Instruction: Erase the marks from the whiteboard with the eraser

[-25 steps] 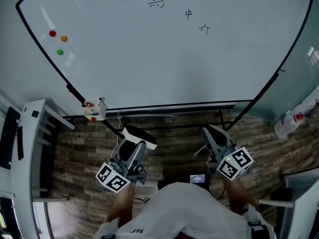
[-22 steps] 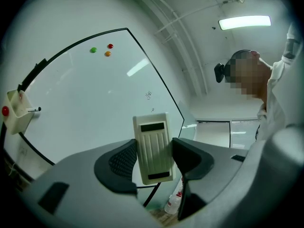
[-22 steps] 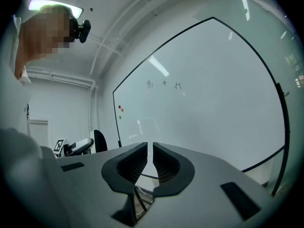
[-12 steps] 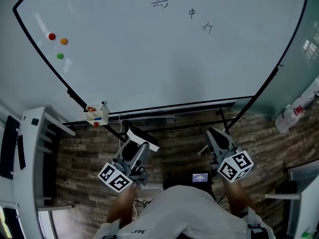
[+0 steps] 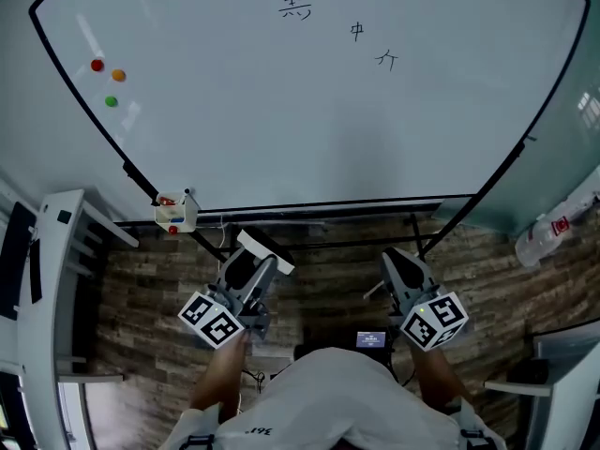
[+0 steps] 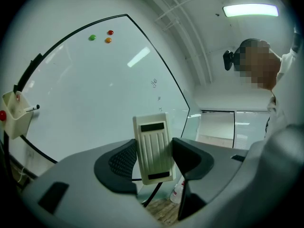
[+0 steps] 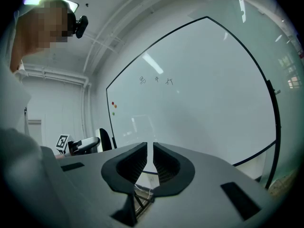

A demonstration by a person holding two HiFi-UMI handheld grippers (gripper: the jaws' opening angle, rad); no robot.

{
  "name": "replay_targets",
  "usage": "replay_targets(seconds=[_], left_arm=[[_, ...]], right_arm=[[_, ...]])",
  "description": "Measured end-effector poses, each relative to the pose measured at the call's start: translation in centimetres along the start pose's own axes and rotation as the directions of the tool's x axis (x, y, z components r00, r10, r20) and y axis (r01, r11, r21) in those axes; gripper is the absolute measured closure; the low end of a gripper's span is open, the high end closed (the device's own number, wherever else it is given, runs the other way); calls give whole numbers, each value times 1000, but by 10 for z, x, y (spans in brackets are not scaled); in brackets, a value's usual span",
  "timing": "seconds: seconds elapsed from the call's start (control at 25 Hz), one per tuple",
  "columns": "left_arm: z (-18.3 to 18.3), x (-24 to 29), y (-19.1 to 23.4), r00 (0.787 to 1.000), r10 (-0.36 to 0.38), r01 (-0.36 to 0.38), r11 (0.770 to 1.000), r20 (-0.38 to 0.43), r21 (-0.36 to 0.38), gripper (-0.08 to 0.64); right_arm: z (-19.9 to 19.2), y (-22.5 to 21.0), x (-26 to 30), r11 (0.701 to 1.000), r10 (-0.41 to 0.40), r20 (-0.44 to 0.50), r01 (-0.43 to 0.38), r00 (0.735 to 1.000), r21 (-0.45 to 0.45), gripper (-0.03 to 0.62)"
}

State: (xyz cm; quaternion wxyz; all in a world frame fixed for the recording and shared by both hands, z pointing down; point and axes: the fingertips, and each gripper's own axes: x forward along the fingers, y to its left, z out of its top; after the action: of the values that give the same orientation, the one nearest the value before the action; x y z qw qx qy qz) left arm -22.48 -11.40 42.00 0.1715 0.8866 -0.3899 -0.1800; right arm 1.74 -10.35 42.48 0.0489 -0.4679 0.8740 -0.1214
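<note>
Hold the eraser (image 6: 153, 148), judged light, stiff and smooth-cased, at mid-body as clamped in the left gripper (image 5: 255, 270), lower centre-left, with the right gripper (image 7: 153, 163) pinched together empty, below the whiteboard's (image 5: 281, 129) top-centre marks (image 5: 295, 3).

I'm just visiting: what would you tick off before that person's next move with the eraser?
1. Eraser gripped: ok, the left gripper has its jaws clamped on it.
2. Right gripper free: ok, jaws nearly together, nothing between.
3. Marks located: ok, three written marks near the top of the whiteboard.
4. Eraser on the board: not ok, it is held low, apart from it.
5. Wiping face turned to the board: cannot tell.
6. Magnets clear of the marks: ok, far to the left.
</note>
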Motion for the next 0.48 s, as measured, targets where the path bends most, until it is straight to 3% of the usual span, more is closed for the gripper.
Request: replay_targets(seconds=[0.48], left_arm=[[-30,82,-39,996,92,-92,996,16,20,318]], right_arm=[[27,-82,-17,995,95,-32,-96,995,-41,552]])
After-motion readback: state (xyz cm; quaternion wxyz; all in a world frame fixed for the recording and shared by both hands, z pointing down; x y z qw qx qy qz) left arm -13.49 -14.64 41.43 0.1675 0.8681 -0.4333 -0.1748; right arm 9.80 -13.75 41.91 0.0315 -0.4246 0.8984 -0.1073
